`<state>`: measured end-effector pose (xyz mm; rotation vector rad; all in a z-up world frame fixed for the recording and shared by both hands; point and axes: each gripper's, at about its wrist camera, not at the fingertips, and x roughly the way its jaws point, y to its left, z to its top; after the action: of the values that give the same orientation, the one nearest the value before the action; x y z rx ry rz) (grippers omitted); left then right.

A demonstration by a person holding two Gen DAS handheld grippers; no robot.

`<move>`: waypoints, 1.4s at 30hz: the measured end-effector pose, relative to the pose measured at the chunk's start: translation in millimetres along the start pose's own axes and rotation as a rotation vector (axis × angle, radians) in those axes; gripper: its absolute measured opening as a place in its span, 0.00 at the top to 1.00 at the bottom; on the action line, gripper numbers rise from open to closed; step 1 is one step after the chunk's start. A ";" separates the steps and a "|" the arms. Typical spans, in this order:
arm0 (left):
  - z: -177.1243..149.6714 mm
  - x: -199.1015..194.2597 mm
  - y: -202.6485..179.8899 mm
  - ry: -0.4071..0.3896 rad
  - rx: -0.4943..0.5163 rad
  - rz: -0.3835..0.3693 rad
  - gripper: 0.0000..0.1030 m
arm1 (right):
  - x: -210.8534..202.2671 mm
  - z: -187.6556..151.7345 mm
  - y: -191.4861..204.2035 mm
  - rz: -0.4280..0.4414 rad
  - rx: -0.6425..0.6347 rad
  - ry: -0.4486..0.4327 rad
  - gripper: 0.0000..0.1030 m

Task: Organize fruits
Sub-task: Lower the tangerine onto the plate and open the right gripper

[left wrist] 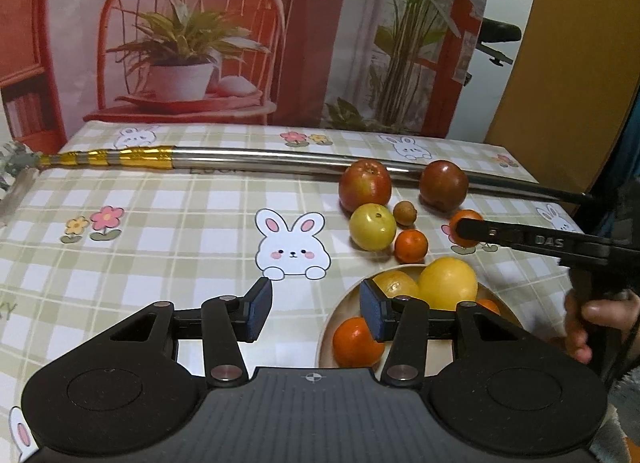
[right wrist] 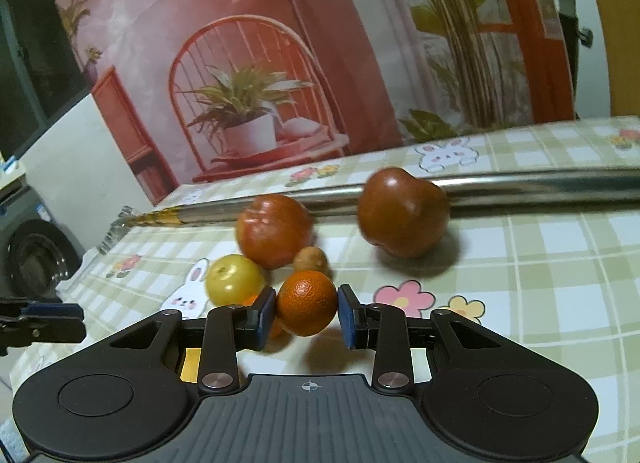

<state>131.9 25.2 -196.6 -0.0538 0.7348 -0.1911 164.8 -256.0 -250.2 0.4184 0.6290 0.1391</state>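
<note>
Nearest the bowl (left wrist: pixel 340 305) is the left gripper (left wrist: pixel 316 313), jaws released and empty over its rim. Just beyond the bowl, the right gripper (right wrist: pixel 307 313) is clenched on a small orange (right wrist: pixel 307 302). It's round, no long axis to align. Bowl lies near-left of it, so right hand delivers.

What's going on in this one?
A person with a gripper in each hand is sorting fruit into a plate. The right gripper is shut on a small orange just above the table. The left gripper is open and empty beside the plate, which already holds several citrus fruits. Two apples and smaller fruits remain on the cloth.
</note>
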 end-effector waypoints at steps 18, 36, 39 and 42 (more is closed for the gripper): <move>-16.8 -61.7 -5.4 -0.075 -0.012 0.000 0.25 | -87.9 -27.3 68.0 -0.026 0.036 -0.077 0.70; -35.9 -95.0 14.1 -0.145 -0.079 0.053 0.24 | -64.0 -79.3 160.8 0.058 -0.182 0.189 0.70; -36.3 -90.1 15.2 -0.135 -0.090 0.058 0.24 | -59.6 -83.4 164.2 0.067 -0.184 0.209 0.70; -37.2 -85.2 16.0 -0.117 -0.095 0.057 0.24 | -54.2 -84.9 160.4 0.072 -0.168 0.222 0.70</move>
<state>47.6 57.9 -169.8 -0.1337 0.6280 -0.0978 70.6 -95.4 -215.3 0.2645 0.8141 0.3074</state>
